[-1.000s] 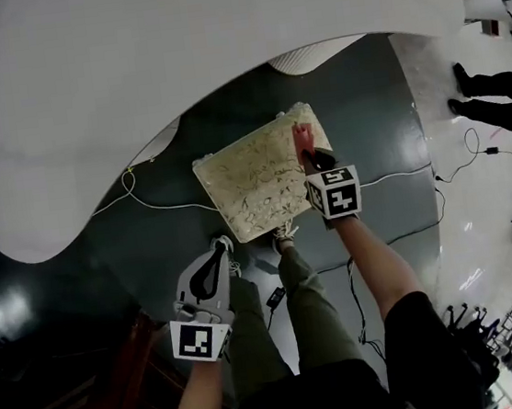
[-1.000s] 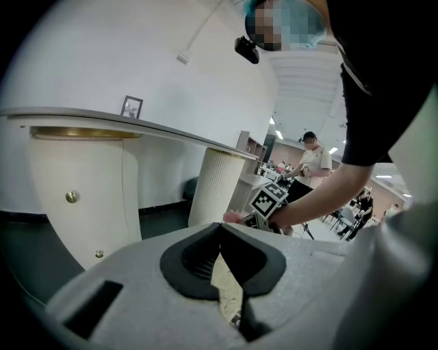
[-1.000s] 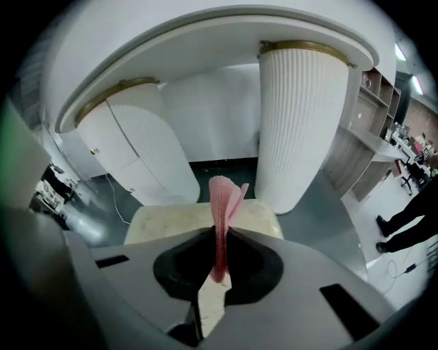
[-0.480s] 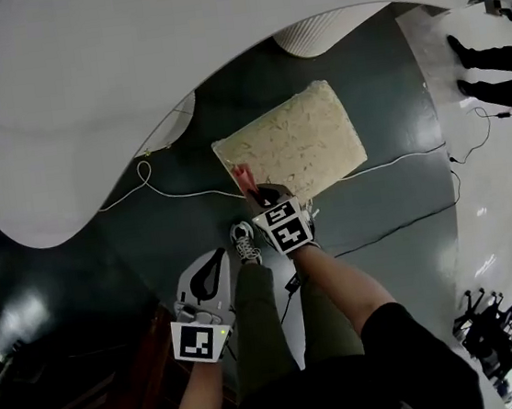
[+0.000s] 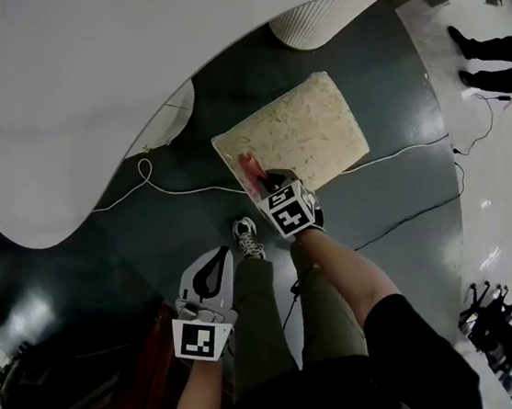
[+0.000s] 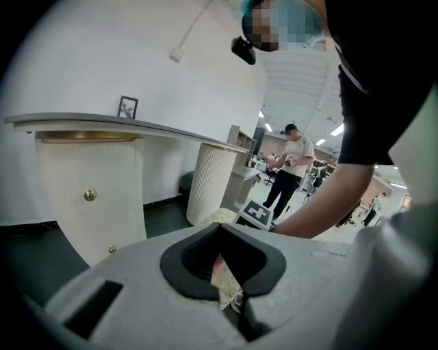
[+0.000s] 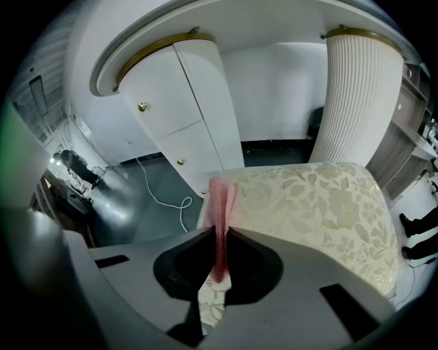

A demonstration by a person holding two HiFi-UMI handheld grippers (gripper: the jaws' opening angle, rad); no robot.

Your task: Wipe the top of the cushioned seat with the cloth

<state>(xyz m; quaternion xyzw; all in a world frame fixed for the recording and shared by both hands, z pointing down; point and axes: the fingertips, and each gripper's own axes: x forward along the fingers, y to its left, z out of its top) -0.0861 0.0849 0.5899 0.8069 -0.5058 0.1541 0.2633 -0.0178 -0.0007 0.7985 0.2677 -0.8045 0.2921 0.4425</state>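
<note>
At the near-left corner of the cushioned seat [image 5: 298, 133], as the head view frames it, the right tongs [image 5: 261, 182] are closed on the cloth [image 5: 249, 166], a pink ribbed strip pinched upright between the jaws, with its free upper part standing above the jaw tips against the seat's pale floral top. The seat itself stands on the dark glossy floor [image 5: 375, 193], just beyond the person's shoe [image 5: 245, 239], with a white cable [image 5: 146, 180] lying on the floor off its left side. The left tongs [image 5: 210, 271] hang well short of the seat, on its near-left side, with the jaws brought together and nothing between them. Handling, as judged: the cloth looks light, soft and limp, so it will probably fold and bunch under a stroke rather than lie flat. A pinch low on a doubled fold, as shown, seems to suit it, provided enough loose cloth reaches the upholstery. The seat top appears padded and yielding, with a woven relief pattern that should grip the cloth slightly. Moderate downward pressure is therefore likely to be enough. The seat may shift on the polished floor, and if it does, the unoccupied left tongs could brace its near edge. Most of the top, away from this corner, appears to remain to be covered.
</note>
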